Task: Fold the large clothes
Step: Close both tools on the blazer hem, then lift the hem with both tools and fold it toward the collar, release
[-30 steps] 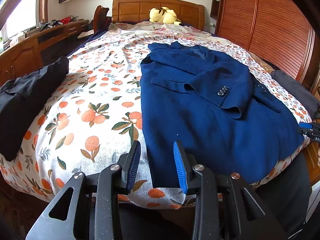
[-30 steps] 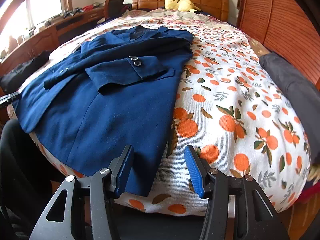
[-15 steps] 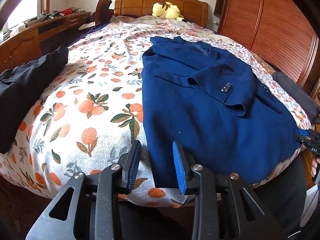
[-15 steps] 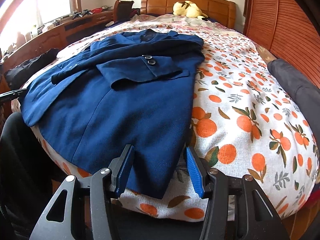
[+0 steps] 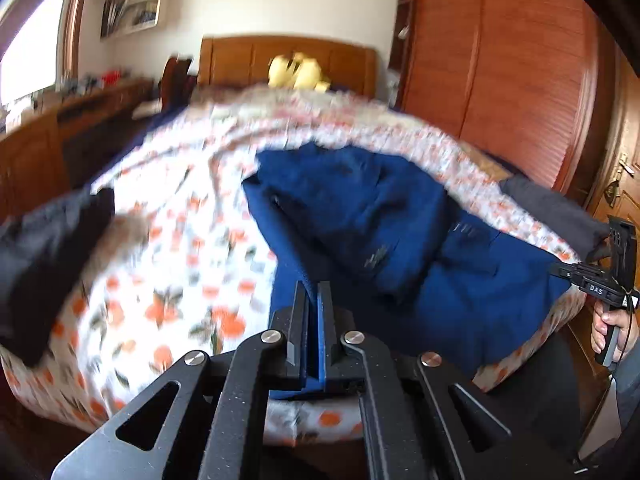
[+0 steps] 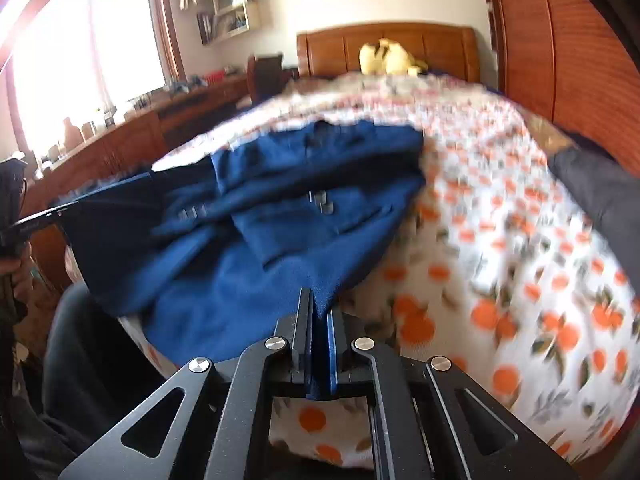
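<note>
Jacket [image 5: 400, 240] flat on bed [image 5: 180, 264], sleeves already folded across front. Left gripper [image 5: 313, 300] pinched tight on hem corner at 6 o'clock. Right gripper [image 6: 319, 308] pinched tight on other hem corner. Bottom half not yet folded up toward collar at 12 o'clock.

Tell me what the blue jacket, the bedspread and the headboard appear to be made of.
Blue jacket: a matte woven, wool-like suiting by the look; it drapes heavily and has no sheen. Bedspread: probably a soft cotton-type cloth with a flat finish, printed with oranges and leaves. Headboard: reddish-brown panelled wood with a semi-gloss varnish. Motion blur hides any finer weave or grain.
</note>
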A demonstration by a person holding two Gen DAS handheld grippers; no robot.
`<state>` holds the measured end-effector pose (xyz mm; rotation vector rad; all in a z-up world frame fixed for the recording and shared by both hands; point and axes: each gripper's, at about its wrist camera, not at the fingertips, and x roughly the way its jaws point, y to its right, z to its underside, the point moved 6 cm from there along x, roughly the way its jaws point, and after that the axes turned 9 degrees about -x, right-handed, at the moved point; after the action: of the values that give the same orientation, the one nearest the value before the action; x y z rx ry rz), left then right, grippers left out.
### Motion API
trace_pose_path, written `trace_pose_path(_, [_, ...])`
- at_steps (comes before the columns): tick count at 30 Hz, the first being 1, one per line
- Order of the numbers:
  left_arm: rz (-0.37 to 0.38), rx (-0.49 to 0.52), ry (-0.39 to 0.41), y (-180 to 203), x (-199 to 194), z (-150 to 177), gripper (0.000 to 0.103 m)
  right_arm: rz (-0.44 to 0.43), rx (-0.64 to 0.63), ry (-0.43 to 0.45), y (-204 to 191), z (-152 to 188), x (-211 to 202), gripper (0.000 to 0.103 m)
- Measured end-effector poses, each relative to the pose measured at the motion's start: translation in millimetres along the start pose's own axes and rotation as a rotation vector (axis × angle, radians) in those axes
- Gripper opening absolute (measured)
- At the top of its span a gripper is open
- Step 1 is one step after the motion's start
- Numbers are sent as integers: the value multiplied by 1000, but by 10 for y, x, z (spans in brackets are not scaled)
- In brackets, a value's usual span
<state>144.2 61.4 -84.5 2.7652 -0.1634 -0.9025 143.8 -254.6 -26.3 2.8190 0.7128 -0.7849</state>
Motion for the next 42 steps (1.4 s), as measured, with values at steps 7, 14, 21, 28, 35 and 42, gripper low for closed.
trace_pose_path(7, [90, 67, 116, 456, -546, -478, 3, -77, 79, 98, 119, -397, -472, 4])
trace_pose_path(14, [120, 131, 200, 708, -1013, -877, 3, -68, 29, 244, 55, -702, -1228, 4])
trace_pose_path(21, [166, 144, 317, 869, -1520, -1217, 3, -39, -59, 334, -37, -802, -2014, 4])
trace_pose_path(28, [146, 171, 315, 908, -1270, -1272, 3, -11, -93, 343, 9, -761, -2053, 4])
trace_pose_path(35, [70, 137, 196, 620, -248, -1169, 3, 33, -101, 210, 207, -491, -1119, 4])
trace_pose_path(42, [12, 97, 109, 411, 499, -1124, 3, 32, -74, 120, 439, -311, -257, 4])
